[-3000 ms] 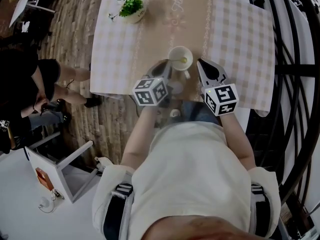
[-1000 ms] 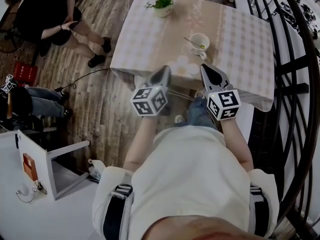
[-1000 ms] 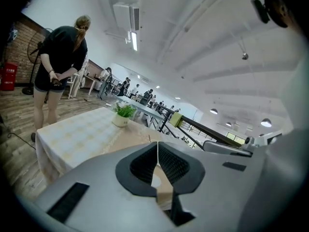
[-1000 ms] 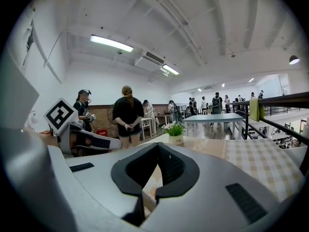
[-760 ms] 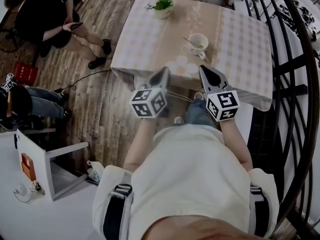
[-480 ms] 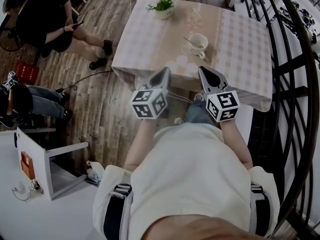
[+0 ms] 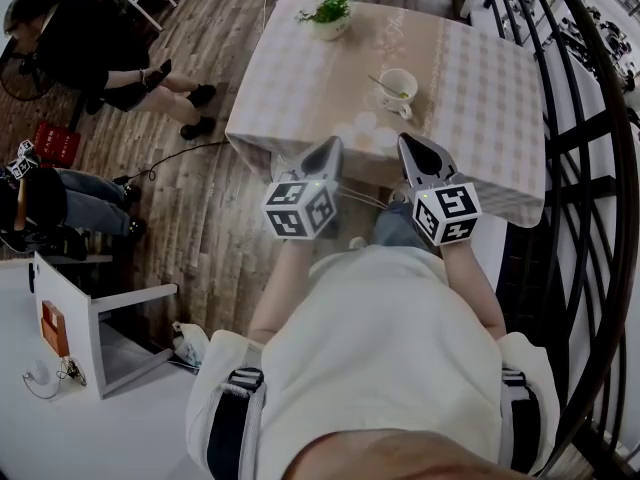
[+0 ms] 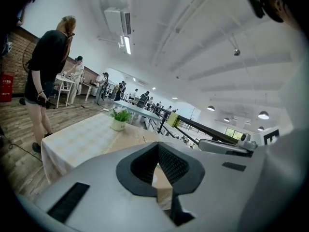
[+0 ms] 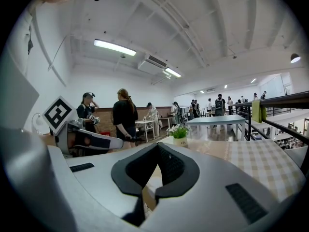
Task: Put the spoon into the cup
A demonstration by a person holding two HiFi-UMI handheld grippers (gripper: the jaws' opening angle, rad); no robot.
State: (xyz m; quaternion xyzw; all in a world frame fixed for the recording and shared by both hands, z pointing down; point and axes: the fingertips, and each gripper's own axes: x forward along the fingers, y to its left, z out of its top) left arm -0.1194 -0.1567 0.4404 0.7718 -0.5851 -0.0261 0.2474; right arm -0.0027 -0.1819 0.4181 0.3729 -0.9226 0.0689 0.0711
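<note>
A white cup (image 7: 400, 86) stands on the checked table (image 7: 300, 78) in the head view, with the spoon (image 7: 381, 81) resting in it, handle leaning out to the left. Both grippers hang side by side in front of the table's near edge, well short of the cup. The left gripper (image 7: 330, 149) is shut with nothing in it, and in its own view the left gripper (image 8: 157, 147) shows its tips meeting. The right gripper (image 7: 408, 145) is also shut and empty. In the right gripper view the right gripper (image 9: 157, 146) has its jaws closed together.
A potted plant (image 7: 328, 10) sits at the table's far edge and also shows as the plant (image 8: 119, 118) and the plant (image 9: 178, 131). A black railing (image 7: 590, 168) runs along the right. People (image 7: 90, 48) sit at the upper left; a white stool (image 7: 100, 318) stands lower left.
Three seconds ago the grippers flanked the cup at the table; they now hang back from its near edge. Over the last second they barely shifted. The seated person at upper left moved.
</note>
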